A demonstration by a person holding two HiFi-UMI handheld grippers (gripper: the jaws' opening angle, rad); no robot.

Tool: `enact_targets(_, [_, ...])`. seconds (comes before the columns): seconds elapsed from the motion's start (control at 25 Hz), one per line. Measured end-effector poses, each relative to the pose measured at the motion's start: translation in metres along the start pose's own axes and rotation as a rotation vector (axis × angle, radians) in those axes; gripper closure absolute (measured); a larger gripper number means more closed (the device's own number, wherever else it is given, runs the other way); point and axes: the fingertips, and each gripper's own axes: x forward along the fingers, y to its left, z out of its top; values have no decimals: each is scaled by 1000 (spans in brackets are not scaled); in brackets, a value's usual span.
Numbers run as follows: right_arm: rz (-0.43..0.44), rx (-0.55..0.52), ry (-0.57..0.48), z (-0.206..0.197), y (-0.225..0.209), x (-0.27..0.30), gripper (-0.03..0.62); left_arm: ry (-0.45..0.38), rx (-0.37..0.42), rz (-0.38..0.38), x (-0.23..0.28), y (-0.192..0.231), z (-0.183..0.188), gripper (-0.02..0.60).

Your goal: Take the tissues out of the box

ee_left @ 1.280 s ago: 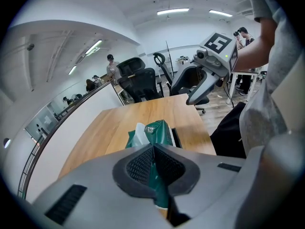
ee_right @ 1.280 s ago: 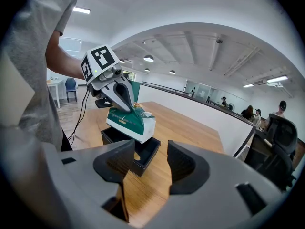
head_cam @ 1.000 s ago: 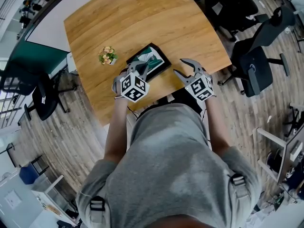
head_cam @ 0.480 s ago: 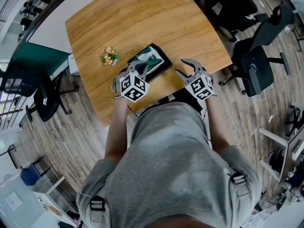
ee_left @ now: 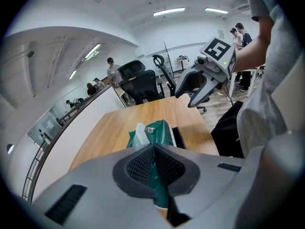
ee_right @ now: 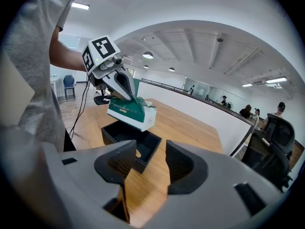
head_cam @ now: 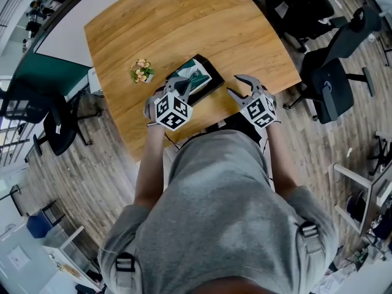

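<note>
A green tissue pack (ee_right: 129, 111) with white tissue at its end hangs tilted just above an open black box (ee_right: 129, 140) on the wooden table (head_cam: 184, 23). My left gripper (head_cam: 182, 89) is shut on the pack's edge, and green wrap shows pinched between its pads in the left gripper view (ee_left: 153, 152). The tissue pack (head_cam: 196, 78) covers most of the black box (head_cam: 212, 86) from above. My right gripper (head_cam: 236, 86) is to the right of the box near the table's front edge. It stands open (ee_right: 147, 163) with nothing between its fingers.
A small pot of flowers (head_cam: 141, 71) stands on the table left of the box. Black office chairs (head_cam: 331, 84) are on the floor to the right, another chair (head_cam: 55, 127) to the left. People stand far off in the room.
Almost nothing has changed. The right gripper has drifted slightly to the right, and the left gripper still holds the tissue pack over the box.
</note>
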Motion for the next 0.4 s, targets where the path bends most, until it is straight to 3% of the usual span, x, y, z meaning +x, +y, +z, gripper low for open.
enact_targets(0.4, [3, -7, 9, -1, -3, 5, 396, 5, -1, -5, 2, 0, -6, 563])
